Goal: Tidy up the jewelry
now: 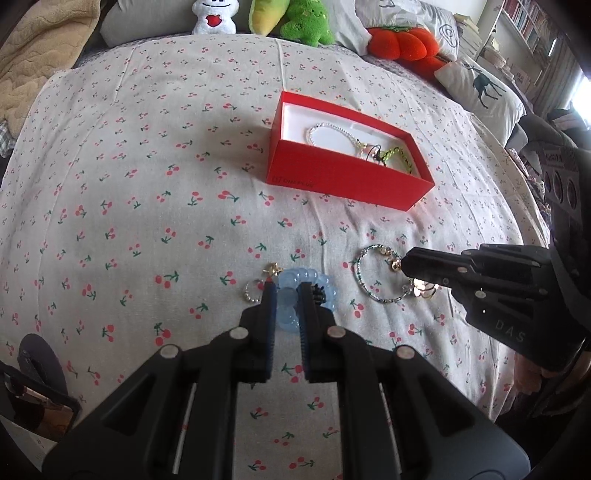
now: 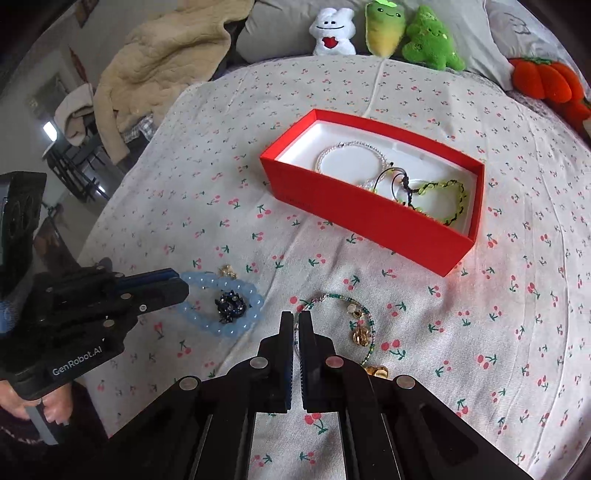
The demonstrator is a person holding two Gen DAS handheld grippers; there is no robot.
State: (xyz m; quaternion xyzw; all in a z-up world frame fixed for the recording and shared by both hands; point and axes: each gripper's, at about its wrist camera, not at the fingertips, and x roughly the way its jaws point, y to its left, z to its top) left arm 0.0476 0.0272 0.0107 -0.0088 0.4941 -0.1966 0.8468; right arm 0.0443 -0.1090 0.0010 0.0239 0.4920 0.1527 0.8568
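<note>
An open red box (image 1: 343,182) (image 2: 373,221) lies on the cherry-print bedsheet and holds a clear bead bracelet (image 2: 349,157) and a green-black cord bracelet (image 2: 441,199). My left gripper (image 1: 287,291) (image 2: 181,286) is shut on a pale blue bead bracelet (image 1: 327,291) (image 2: 221,302), which rests on the sheet with a dark blue ornament (image 2: 231,306) inside its loop. My right gripper (image 2: 295,317) (image 1: 404,264) is shut on a thin green bead bracelet with gold charms (image 1: 364,280) (image 2: 364,328) lying on the sheet.
A small ring (image 1: 253,291) and a gold earring (image 1: 272,269) lie left of the blue bracelet. Plush toys (image 2: 388,31), an orange pumpkin cushion (image 1: 402,42) and pillows line the far side. A beige blanket (image 2: 159,62) lies at the far left.
</note>
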